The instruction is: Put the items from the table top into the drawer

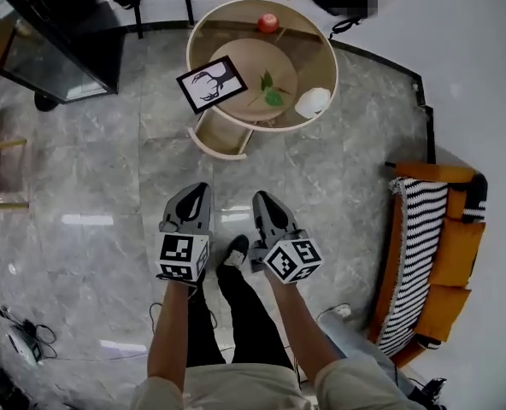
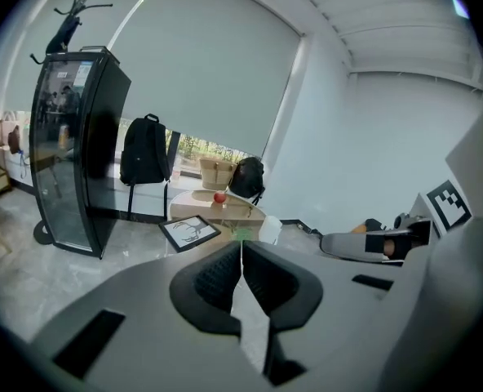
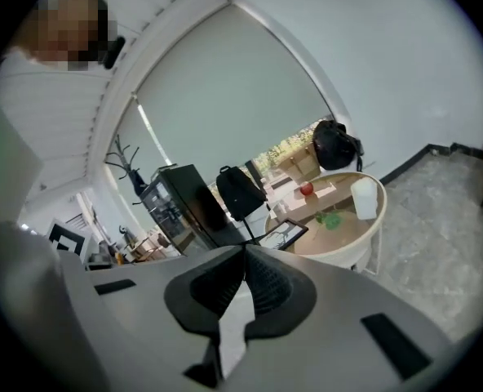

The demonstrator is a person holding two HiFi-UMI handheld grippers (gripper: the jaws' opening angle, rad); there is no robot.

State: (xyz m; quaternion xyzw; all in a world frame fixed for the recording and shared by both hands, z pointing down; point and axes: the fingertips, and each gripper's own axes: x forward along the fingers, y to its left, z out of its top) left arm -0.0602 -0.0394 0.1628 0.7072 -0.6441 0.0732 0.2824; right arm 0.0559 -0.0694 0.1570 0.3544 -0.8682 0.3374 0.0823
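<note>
My left gripper (image 1: pixel 202 191) and my right gripper (image 1: pixel 261 200) hang side by side above the marble floor, well short of the round table (image 1: pixel 203 24), each with its jaws pressed together and nothing between them. On the table top lie a red apple (image 1: pixel 268 22) at the far rim, a framed deer picture (image 1: pixel 212 84) at the left edge, a green leafy sprig (image 1: pixel 271 90) near the middle and a white cup (image 1: pixel 313 102) to its right. The drawer (image 1: pixel 221 135) stands pulled out under the table's near edge, just below the picture.
</note>
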